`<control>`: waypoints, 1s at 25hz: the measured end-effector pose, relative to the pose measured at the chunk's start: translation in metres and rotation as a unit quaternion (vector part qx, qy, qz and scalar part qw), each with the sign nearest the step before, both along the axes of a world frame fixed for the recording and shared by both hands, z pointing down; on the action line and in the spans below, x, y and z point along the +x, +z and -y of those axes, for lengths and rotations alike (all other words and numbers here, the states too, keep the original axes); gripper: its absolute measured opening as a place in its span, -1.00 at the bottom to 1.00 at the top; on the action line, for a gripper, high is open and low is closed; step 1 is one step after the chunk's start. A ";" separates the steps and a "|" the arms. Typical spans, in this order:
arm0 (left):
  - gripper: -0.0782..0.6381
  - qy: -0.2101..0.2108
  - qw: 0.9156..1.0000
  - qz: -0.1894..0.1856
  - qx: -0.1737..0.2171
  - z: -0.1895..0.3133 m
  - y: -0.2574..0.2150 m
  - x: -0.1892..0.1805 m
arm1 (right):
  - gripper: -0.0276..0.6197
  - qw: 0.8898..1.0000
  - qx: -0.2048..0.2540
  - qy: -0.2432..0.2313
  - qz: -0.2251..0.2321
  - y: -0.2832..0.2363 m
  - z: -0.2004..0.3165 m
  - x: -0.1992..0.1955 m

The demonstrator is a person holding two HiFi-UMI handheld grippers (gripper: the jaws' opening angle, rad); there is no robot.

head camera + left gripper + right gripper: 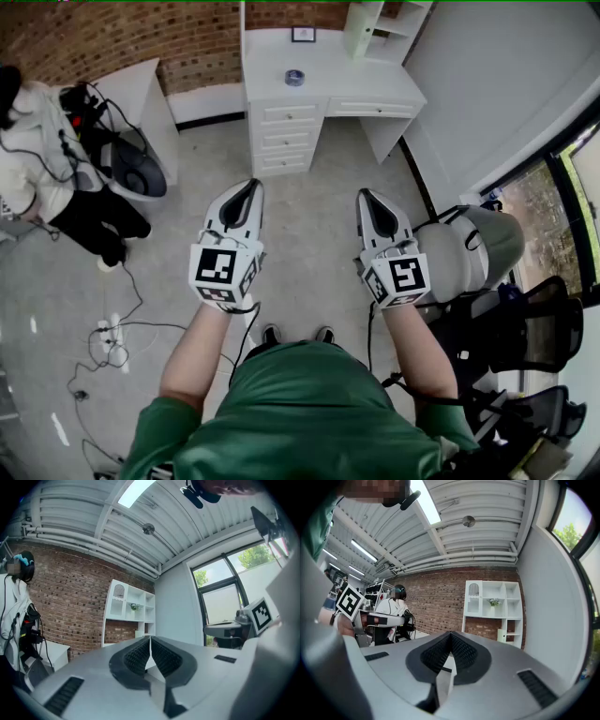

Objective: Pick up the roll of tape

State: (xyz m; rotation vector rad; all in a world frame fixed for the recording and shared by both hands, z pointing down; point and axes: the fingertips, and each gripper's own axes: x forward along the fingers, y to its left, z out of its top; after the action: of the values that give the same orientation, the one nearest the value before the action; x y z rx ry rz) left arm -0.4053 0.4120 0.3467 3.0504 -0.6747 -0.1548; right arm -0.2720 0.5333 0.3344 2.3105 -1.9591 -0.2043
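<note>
Brick-walled room, grey floor: 1 person [33,141] in a white top far left, then the left gripper [251,185], clenched w/ nothing in it. 1 roll of tape [294,77] sits on the white desk [361,82] (3 drawers) by the brick wall, well ahead of & between the 2 grippers. Right gripper [366,195] is also pinched closed, empty.

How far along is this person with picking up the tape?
Nothing looks done yet. The roll of tape lies on the white desk across the room, away from both grippers. In hand: nothing. The left gripper and the right gripper are shut and empty, held level over the floor. Left to do: walk to the desk, open a gripper, close it on the tape and lift.
</note>
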 end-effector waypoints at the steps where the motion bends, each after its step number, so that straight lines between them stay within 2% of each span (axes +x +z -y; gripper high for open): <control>1: -0.71 -0.002 1.000 0.001 -0.001 0.002 0.000 -0.003 | -0.85 1.000 -0.003 -0.003 -0.001 0.001 0.002 -0.004; 6: -0.71 -0.010 1.000 0.001 -0.008 0.019 0.002 -0.017 | -0.85 1.000 -0.005 -0.004 -0.011 0.002 0.012 -0.019; 10: -0.71 -0.021 0.999 -0.004 -0.025 0.039 0.005 -0.030 | -0.85 0.999 0.012 0.021 0.024 0.002 0.015 -0.015; 13: -0.71 -0.025 0.999 -0.009 -0.034 0.044 0.009 -0.029 | -0.85 0.998 0.007 0.041 0.036 0.006 0.013 -0.002; 17: -0.70 -0.022 0.999 -0.011 -0.036 0.045 0.011 -0.008 | -0.84 0.997 0.021 0.051 0.047 0.005 0.012 0.028; 21: -0.70 -0.034 0.999 -0.004 -0.037 0.057 0.015 0.018 | -0.84 0.997 0.037 0.040 0.061 0.007 0.027 0.062; 25: -0.70 -0.057 0.998 0.005 -0.038 0.095 0.013 0.071 | -0.84 0.996 0.040 0.023 0.070 0.011 0.068 0.123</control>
State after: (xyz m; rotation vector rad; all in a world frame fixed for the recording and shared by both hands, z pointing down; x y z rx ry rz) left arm -0.3345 0.3174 0.3593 2.9434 -0.8348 -0.1133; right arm -0.1493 0.4658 0.3450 2.4812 -1.9933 -0.1211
